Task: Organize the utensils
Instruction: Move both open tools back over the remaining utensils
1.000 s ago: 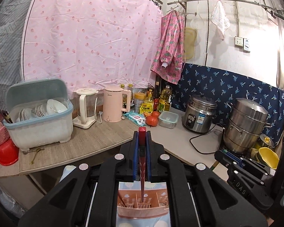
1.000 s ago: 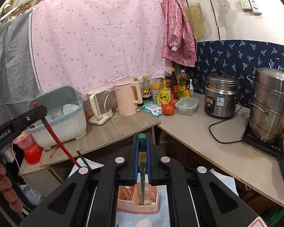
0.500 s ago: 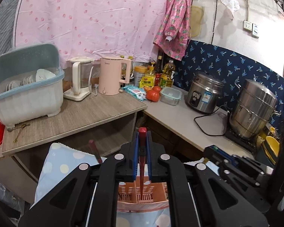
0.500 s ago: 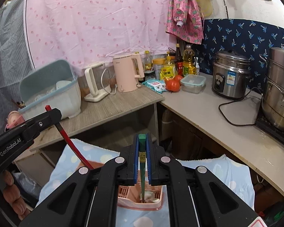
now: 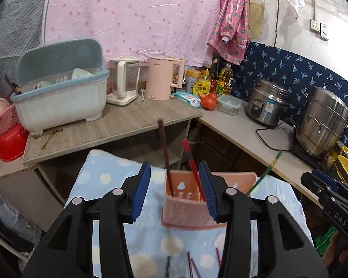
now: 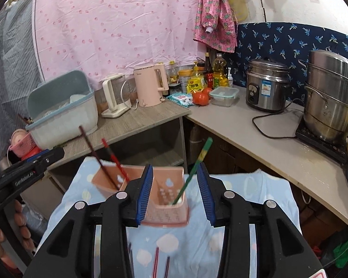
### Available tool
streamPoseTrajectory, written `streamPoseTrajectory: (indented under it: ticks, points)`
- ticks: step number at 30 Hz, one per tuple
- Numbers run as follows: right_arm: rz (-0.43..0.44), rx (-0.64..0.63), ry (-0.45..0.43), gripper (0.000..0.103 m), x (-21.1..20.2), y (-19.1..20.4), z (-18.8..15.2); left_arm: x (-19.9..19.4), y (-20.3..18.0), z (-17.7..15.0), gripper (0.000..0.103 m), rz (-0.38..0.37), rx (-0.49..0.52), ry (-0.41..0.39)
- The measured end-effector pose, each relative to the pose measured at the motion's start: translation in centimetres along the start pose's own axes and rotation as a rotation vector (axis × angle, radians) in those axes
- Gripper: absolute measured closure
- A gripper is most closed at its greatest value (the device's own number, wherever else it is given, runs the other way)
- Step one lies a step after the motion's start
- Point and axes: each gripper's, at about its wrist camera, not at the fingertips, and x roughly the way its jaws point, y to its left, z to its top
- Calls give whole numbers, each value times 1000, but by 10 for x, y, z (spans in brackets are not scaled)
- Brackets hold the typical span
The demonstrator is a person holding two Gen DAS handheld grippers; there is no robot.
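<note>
Pink plastic slotted utensil holder [image 5: 192, 199] on the blue dotted cloth [image 5: 109, 178] keeps the red chopstick [image 5: 193, 164] and green chopstick [image 6: 193, 169] upright, dropped from both grippers' [image 5: 175, 191] [image 6: 175, 192] opening, empty jaws.

Chopsticks [image 5: 164, 155] in holder [image 5: 192, 210] on cloth [image 5: 109, 180], counter [image 5: 118, 125] behind

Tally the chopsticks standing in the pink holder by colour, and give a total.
Dark brown chopstick: 1
Red chopstick: 1
Green chopstick: 1
Total: 3 standing in the pink holder. More lie on the cloth in front, too blurred to count.
</note>
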Motion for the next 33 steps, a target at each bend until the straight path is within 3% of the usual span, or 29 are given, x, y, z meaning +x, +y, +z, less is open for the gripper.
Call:
streamPoseTrajectory:
  ticks: [4, 21, 33]
  points:
    - [-3, -15, 23, 64, -23, 5, -31, -20, 7, -26, 62, 25, 19, 16]
    - [-46, 12, 249, 64, -80, 7, -198, -72, 27, -190, 62, 42, -9, 232]
    - [-42, 7, 322, 64, -87, 17, -261, -84, 27, -265, 62, 41, -2, 305]
